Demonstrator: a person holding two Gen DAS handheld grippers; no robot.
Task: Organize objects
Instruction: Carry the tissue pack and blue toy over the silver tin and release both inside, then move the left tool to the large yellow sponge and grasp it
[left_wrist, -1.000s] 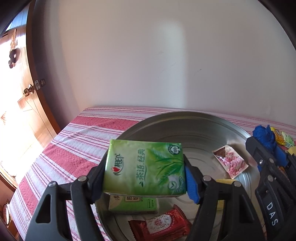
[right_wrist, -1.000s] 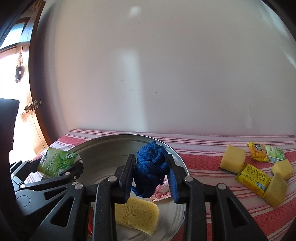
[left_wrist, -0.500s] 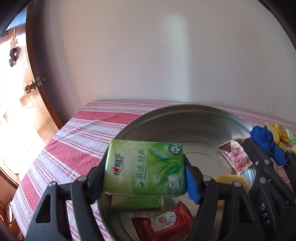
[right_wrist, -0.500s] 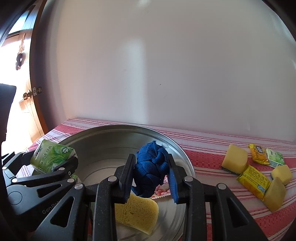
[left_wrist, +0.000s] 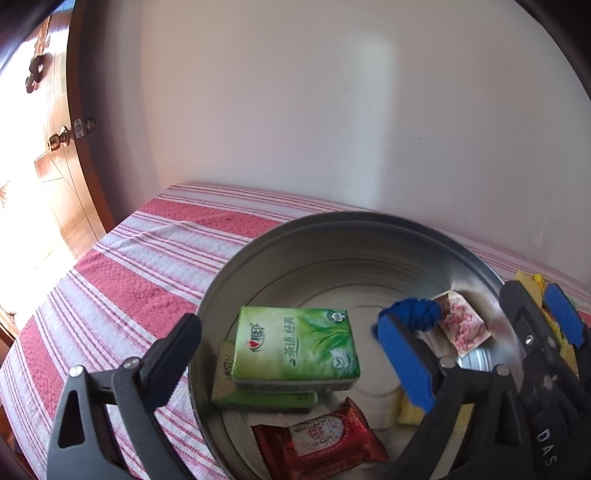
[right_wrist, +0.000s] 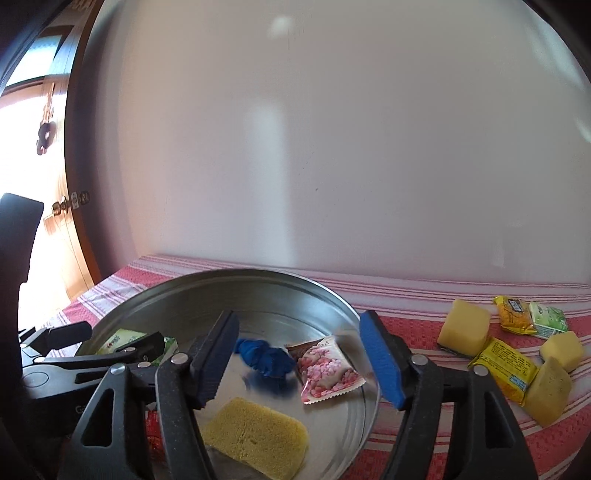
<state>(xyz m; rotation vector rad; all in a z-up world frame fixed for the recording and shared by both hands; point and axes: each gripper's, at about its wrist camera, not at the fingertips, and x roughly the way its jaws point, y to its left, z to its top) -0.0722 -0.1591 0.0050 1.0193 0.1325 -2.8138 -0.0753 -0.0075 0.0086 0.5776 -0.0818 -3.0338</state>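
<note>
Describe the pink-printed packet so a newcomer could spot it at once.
Start at the round metal basin on the red-striped tablecloth. Inside, near its right wall, the pink-printed packet lies flat beside the blue knotted cloth. It is the only wrapper covered in small pink pieces with a brown top edge; the yellow sponge lies nearer the camera.

From my left wrist view, the lower green pack (left_wrist: 258, 397) lies mostly hidden under the upper pack (left_wrist: 295, 347). The red packet (left_wrist: 321, 448) runs off the bottom edge. My finger (left_wrist: 406, 363) covers most of the sponge (left_wrist: 408, 411). In the right wrist view, the blue cloth (right_wrist: 266, 360) is smeared with blur, and the left gripper (right_wrist: 107, 341) blocks most of the green packs. Print on the yellow packets (right_wrist: 504, 363) is too small to read.
</note>
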